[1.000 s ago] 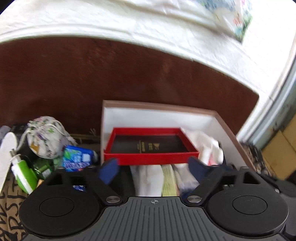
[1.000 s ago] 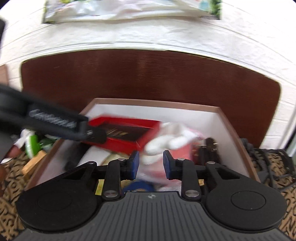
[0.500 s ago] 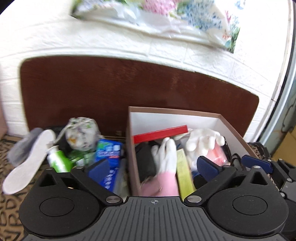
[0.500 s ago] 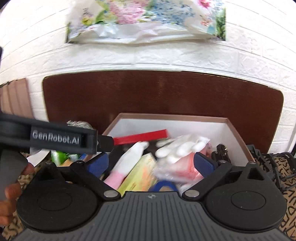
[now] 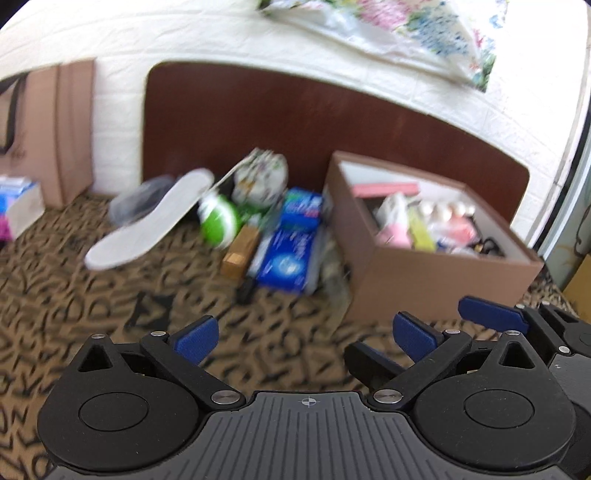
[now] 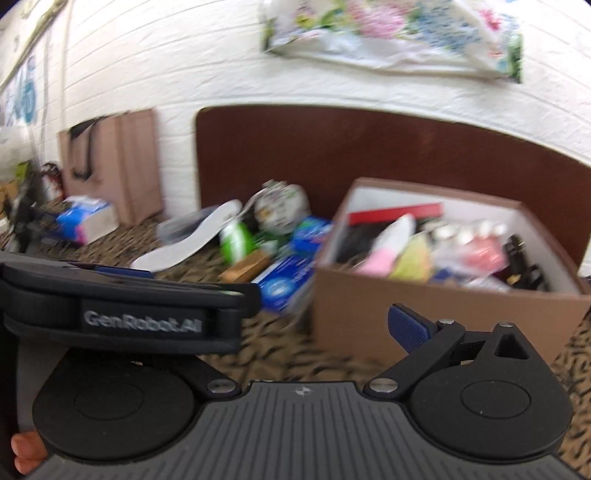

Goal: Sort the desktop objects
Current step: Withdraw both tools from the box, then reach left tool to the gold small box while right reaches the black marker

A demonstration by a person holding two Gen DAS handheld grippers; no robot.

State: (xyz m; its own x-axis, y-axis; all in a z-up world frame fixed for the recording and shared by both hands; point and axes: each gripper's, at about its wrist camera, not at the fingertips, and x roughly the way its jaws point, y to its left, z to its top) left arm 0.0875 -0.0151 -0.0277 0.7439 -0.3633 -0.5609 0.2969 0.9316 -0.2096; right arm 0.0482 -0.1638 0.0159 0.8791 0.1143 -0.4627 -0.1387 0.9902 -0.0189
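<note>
both tongs [image 5: 306, 338] [image 6: 314, 328] gape empty, brown box [image 5: 436, 291] just beyond.

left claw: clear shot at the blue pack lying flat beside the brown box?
Probably yes. The left claw is open and empty, with only bare patterned cloth between it and the blue pack. The brown box crowds the pack's right edge.

A dark brown wooden board [image 6: 369, 147] leans against the white brick wall [image 6: 184, 74], with a crumpled floral plastic bag [image 6: 388, 33] hanging above it and a tan paper carrier bag [image 6: 122, 162] standing to its left.
</note>
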